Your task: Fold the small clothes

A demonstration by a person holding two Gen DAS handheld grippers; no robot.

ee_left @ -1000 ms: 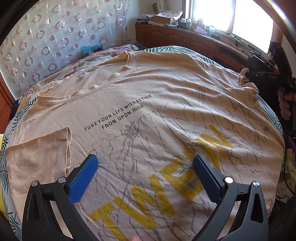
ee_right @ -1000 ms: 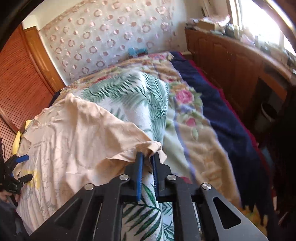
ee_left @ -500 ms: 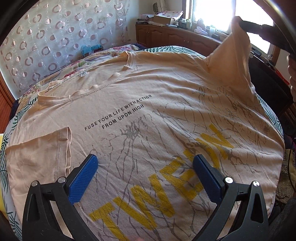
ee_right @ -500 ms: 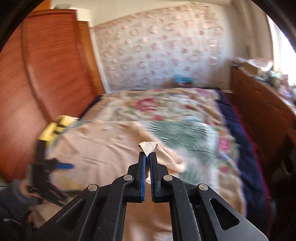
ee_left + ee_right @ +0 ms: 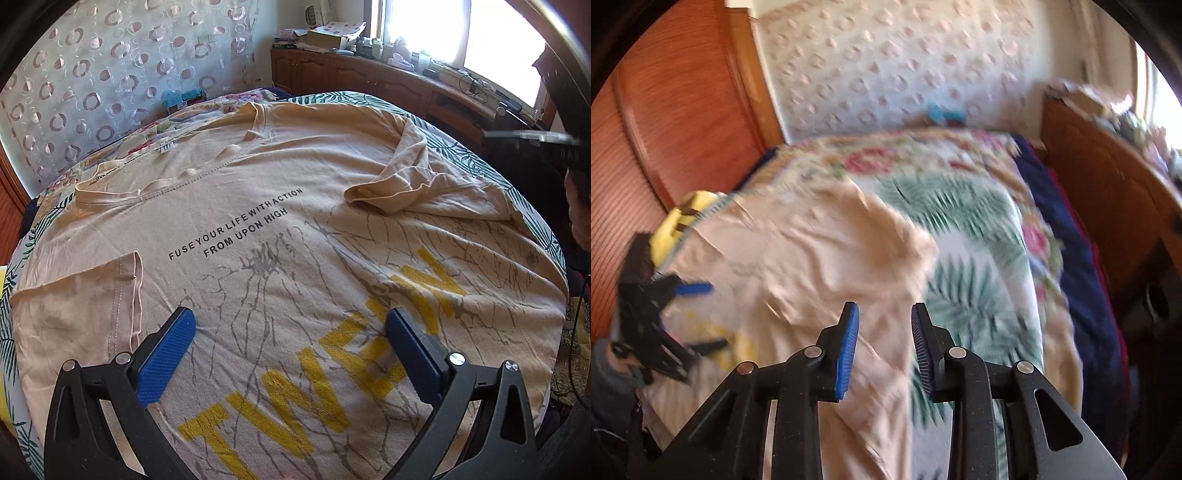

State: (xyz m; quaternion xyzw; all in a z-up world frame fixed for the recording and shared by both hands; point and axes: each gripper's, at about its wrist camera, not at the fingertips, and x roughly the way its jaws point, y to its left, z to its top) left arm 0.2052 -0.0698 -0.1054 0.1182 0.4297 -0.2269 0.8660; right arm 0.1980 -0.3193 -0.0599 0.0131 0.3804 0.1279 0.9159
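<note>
Ahead of your left claw, the T-shirt (image 5: 295, 229) reads "FUSE YOUR LIFE WITH ACTION" over "FROM UPON HIGH" in black; between its fingers run big yellow letters, "TWE" legible; the neck label is too small to read.

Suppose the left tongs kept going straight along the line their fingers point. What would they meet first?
Most likely the beige T-shirt spread on the bed: the left tongs, jaws wide and empty, point down at its printed area. How near they already are is unclear.

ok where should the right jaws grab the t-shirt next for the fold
Probably the hem corner of the t-shirt on the right gripper's side, coming in from that outer edge. The sleeve already lies folded inward, and that side lies flat with a free edge over the bedspread.
</note>
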